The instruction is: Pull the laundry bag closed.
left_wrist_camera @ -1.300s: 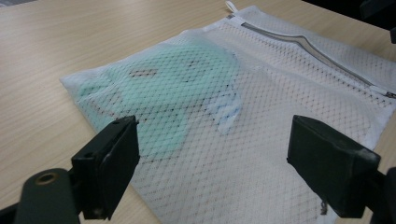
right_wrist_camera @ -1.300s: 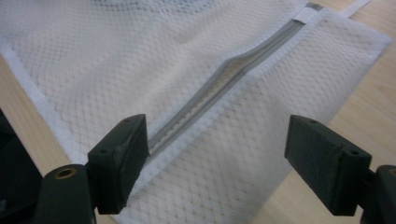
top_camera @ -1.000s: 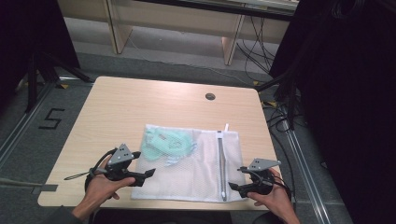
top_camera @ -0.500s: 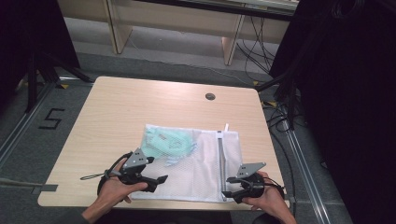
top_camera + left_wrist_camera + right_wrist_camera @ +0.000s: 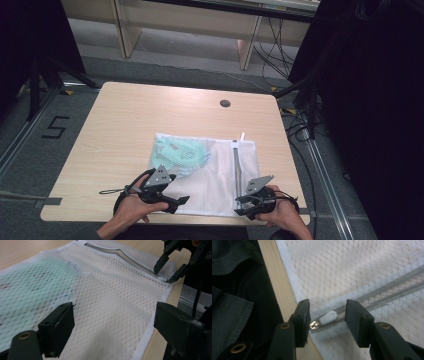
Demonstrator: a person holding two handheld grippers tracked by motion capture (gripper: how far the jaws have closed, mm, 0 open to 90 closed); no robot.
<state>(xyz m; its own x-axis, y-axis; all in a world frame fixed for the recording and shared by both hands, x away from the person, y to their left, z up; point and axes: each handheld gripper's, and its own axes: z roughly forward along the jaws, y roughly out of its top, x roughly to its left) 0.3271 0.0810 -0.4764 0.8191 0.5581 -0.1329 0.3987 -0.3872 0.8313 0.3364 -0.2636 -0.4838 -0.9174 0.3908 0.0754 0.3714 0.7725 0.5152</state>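
Your right gripper (image 5: pixel 327 315) stands open, jaws straddling the white zipper pull (image 5: pixel 327 316) at the near edge of the mesh laundry bag (image 5: pixel 210 172), placed to pinch it. Your left gripper (image 5: pixel 110 326), also open, hovers over the bag's near-left mesh, likely to pin it against the table (image 5: pixel 125 120) beside the green garment (image 5: pixel 177 152).

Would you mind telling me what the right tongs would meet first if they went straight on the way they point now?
Most likely the white zipper pull, which lies between the open jaws of the right tongs at the near end of the mesh laundry bag. Depth is hard to judge, so they may touch the bag's mesh around it first.
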